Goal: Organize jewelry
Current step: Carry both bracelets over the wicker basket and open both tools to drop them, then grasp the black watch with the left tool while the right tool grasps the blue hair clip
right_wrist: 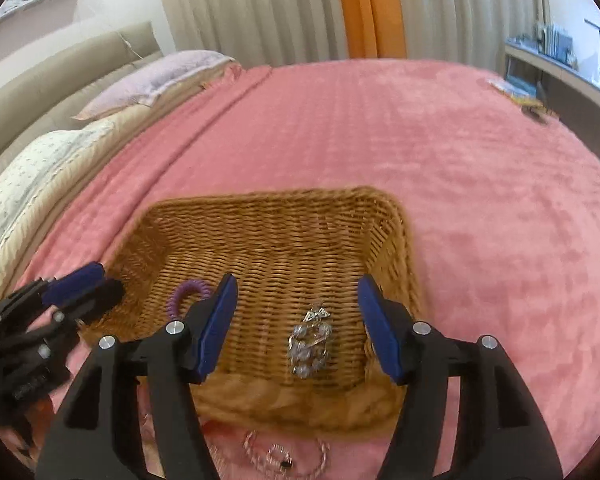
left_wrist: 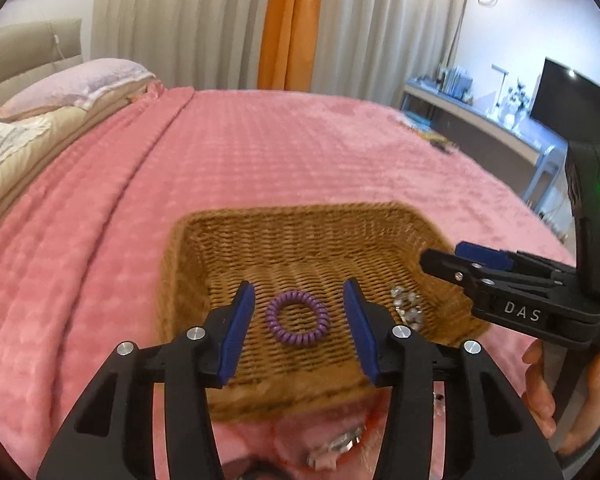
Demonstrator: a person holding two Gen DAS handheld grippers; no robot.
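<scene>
Two pieces already lie on the floor of the wicker basket [right_wrist: 384,216], which sits on the pink bedspread [left_wrist: 260,152]: a purple spiral hair tie [left_wrist: 297,317] toward the left side and a rhinestone bracelet [right_wrist: 310,346] toward the right. They lie near each other without touching. Judgement: the basket is the collecting point, low-walled and open-topped so items can be let go from above.

Left gripper [left_wrist: 298,318]: jaws spread wide, nothing between the blue pads [left_wrist: 240,320]. It hovers over the near part of the basket, and the hair tie shows in the gap between the fingers, lying flat on the weave. Right gripper [right_wrist: 296,326]: also spread wide and holding nothing, framing the bracelet in the same way. Whether either gripper is close to the basket floor cannot be told.

Outside the basket, just beyond its near rim on the bedspread, more jewelry [right_wrist: 278,454] waits: thin, pale chain or bead loops with a small ring-like part, blurred and partly hidden by the gripper bodies. Judgement: these remain to be gathered, so the task looks partly done.

Appearance notes. Hair tie: closed coil, matte violet, keeps a round shape; likely springy and easy to pinch. Bracelet: bunched silver-toned links with clear round stones and a bow-like piece at its far end; likely limp and apt to snag in the weave.
</scene>
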